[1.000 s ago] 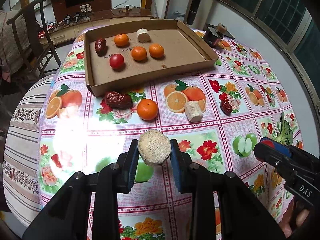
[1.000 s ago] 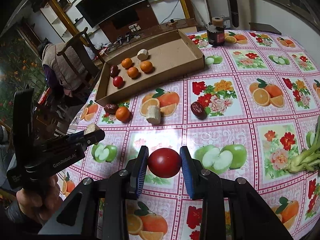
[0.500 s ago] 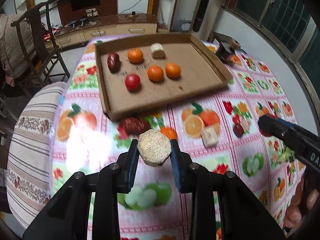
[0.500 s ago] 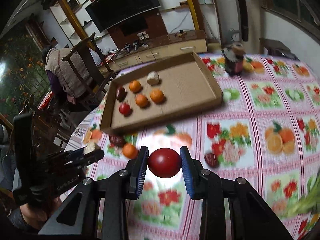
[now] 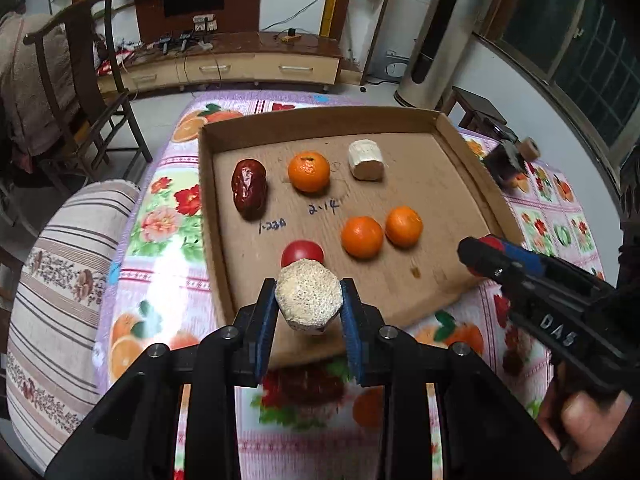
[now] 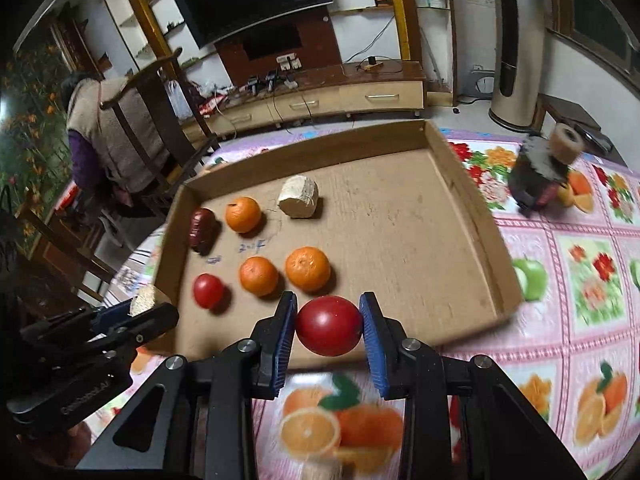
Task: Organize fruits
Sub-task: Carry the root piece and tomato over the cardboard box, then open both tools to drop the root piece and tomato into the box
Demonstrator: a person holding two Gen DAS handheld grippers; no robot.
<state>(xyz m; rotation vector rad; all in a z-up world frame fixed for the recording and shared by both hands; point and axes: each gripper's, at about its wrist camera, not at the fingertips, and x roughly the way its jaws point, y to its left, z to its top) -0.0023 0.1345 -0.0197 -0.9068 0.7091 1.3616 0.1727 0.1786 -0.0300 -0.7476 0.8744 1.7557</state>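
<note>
Cardboard tray (image 5: 472, 168) crowded near-left: your left gripper (image 5: 308, 308) clamps the cane chunk (image 5: 307, 300), right gripper (image 6: 329, 332) the tomato (image 6: 329, 325); dropping either could knock the tray's tomato (image 6: 208, 290).

A shallow cardboard tray (image 6: 472, 216) sits on a table covered by a patterned cloth (image 6: 580, 280). Inside the tray, toward its left half, a back row runs left to right: a dried date (image 6: 202, 230), a mandarin (image 6: 243, 214), then a cut cane chunk (image 6: 299, 197). In front of them lies a second row: a tomato (image 6: 208, 290) at left, then two mandarins (image 6: 259, 276) side by side, nearly touching. The tray's right half holds nothing visible. Off the tray's far right corner, a small jar (image 6: 540, 176) stands on the cloth. Beyond the table stand a chair (image 5: 92, 92) at left and a low cabinet (image 5: 240, 64) along the wall.
</note>
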